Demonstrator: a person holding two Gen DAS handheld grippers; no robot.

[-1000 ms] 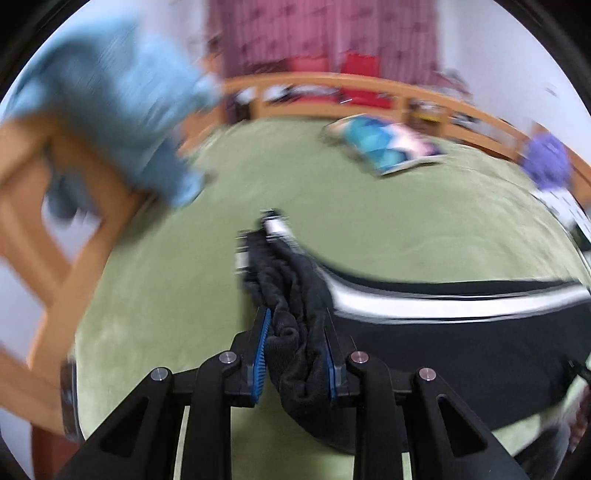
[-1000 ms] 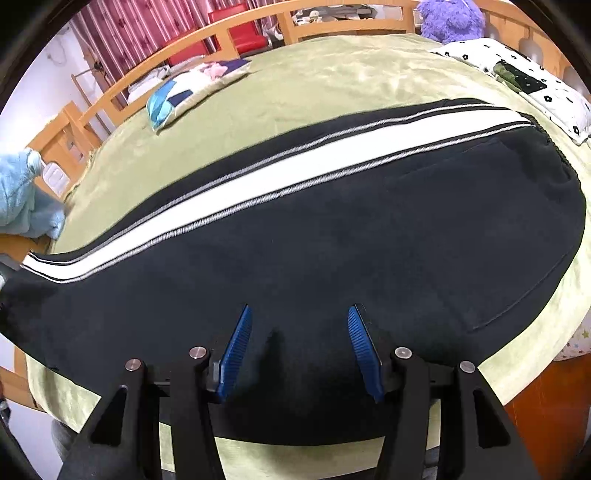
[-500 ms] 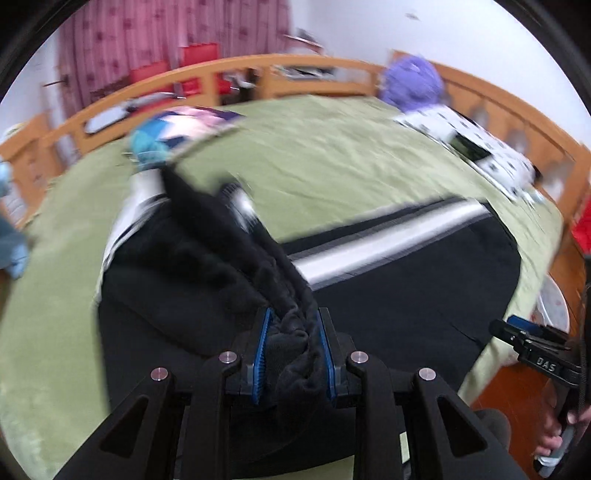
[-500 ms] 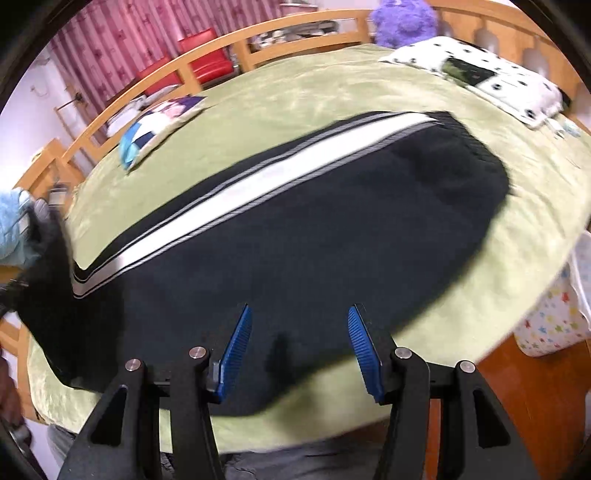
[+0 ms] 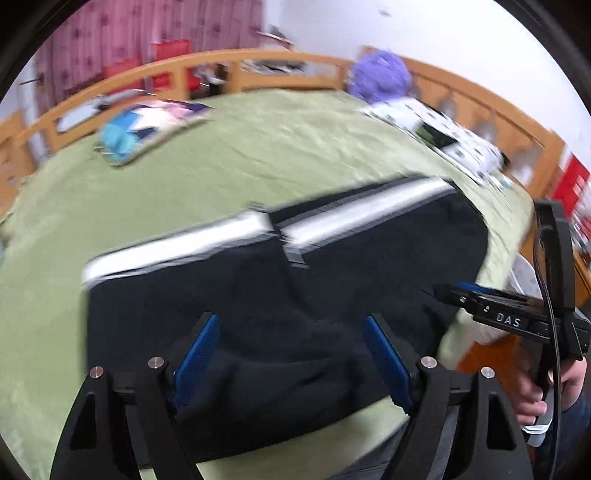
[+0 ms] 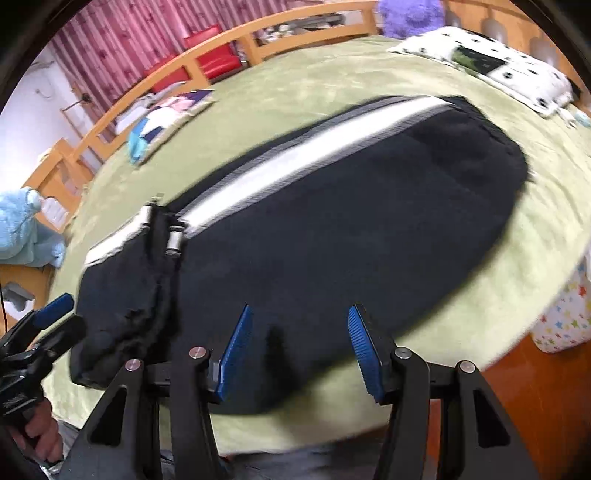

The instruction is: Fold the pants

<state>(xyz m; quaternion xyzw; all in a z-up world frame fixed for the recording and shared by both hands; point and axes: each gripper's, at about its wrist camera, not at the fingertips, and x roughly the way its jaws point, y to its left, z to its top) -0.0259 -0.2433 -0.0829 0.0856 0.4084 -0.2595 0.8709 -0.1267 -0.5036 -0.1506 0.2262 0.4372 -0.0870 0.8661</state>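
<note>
Black pants (image 6: pixel 351 229) with a white side stripe lie across the green bed (image 6: pixel 295 92). The leg end (image 6: pixel 162 240) is folded over onto the pants at the left. In the left wrist view the pants (image 5: pixel 332 280) fill the middle. My left gripper (image 5: pixel 291 354) hangs just above the folded part, its jaws opening, blue pads apart and off the bunched fabric below them. It shows at the lower left of the right wrist view as the left gripper (image 6: pixel 55 317). My right gripper (image 6: pixel 299 343) stands open over the pants' near edge, holding nothing.
A wooden rail (image 6: pixel 207 62) rings the bed. A colourful pillow (image 6: pixel 166 118) lies far left and a spotted white pillow (image 6: pixel 498 62) with a purple plush (image 6: pixel 410 14) far right. A light blue plush (image 6: pixel 18 229) sits left. A star-patterned bin (image 6: pixel 565 317) stands by the bed's right edge.
The left gripper swung rightward across the bed with the leg end, laid it over the pants, and its jaws opened, letting the fabric go. The right gripper drew back slightly, still open.
</note>
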